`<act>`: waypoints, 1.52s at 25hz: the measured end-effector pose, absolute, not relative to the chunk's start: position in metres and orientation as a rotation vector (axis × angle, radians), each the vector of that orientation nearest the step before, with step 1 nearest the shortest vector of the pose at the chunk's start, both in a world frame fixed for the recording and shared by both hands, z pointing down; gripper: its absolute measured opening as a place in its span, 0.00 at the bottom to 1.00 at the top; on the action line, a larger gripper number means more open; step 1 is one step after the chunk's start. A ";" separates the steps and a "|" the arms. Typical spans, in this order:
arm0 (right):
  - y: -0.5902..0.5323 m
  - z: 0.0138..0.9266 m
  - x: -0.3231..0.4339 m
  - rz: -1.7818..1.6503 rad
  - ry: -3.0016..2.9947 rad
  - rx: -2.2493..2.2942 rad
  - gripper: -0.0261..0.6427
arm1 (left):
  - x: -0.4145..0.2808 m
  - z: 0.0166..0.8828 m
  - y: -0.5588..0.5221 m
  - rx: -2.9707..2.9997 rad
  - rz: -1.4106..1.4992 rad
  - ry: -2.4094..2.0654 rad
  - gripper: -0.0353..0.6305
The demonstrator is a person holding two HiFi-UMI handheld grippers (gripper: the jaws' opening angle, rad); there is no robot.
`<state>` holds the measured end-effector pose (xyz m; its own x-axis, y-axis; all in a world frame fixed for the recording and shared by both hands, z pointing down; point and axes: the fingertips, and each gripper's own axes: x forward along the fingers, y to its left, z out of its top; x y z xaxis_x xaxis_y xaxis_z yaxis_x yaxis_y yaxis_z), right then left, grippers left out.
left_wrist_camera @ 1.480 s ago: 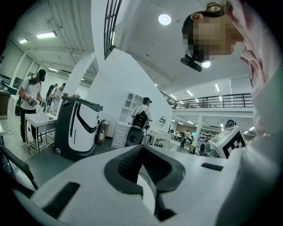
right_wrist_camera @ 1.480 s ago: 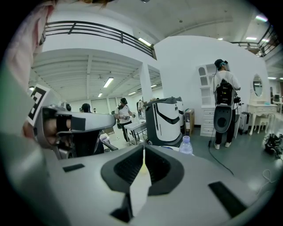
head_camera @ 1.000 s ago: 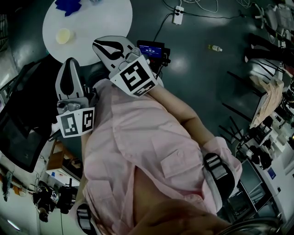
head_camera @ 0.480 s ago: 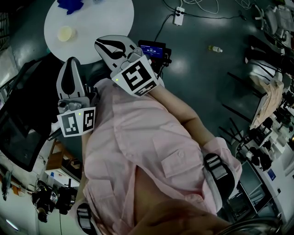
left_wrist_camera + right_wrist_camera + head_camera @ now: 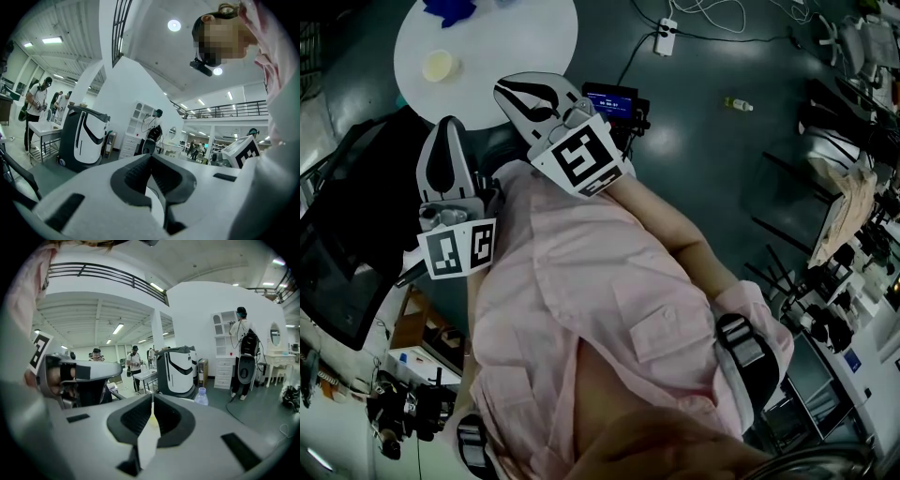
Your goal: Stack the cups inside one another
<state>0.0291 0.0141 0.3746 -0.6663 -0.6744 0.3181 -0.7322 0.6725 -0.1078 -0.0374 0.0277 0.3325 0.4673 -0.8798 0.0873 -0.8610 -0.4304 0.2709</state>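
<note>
A pale yellow cup stands on a round white table at the top left of the head view, beside a crumpled blue thing. Both grippers are held close to the person's pink shirt, well short of the table. My left gripper is shut with nothing in it, and its jaws meet at the tip. My right gripper is likewise shut and empty, with its tips pressed together. Neither gripper view shows a cup.
A dark screen stands at the left. A small device with a lit display, a power strip and a little bottle lie on the dark floor. Cluttered racks line the right. A white-and-black machine stands ahead.
The table and cup have slid slightly rightward and down in the head view. Both grippers stay shut against the chest, almost unmoved.
</note>
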 end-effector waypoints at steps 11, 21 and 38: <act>0.018 0.374 0.024 0.321 -2.647 1.101 0.09 | -0.043 0.331 0.032 2.429 -0.113 -1.512 0.08; 0.019 0.373 0.023 0.324 -2.652 1.093 0.09 | -0.042 0.330 0.034 2.435 -0.112 -1.515 0.08; 0.018 0.373 0.027 0.323 -2.645 1.105 0.09 | -0.040 0.328 0.035 2.437 -0.117 -1.517 0.08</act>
<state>0.0266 0.0184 0.3728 -0.6787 -0.6624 0.3172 -0.7192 0.6869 -0.1045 -0.0397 0.0348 0.3283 0.4493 -0.8905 0.0721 -0.8688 -0.4168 0.2673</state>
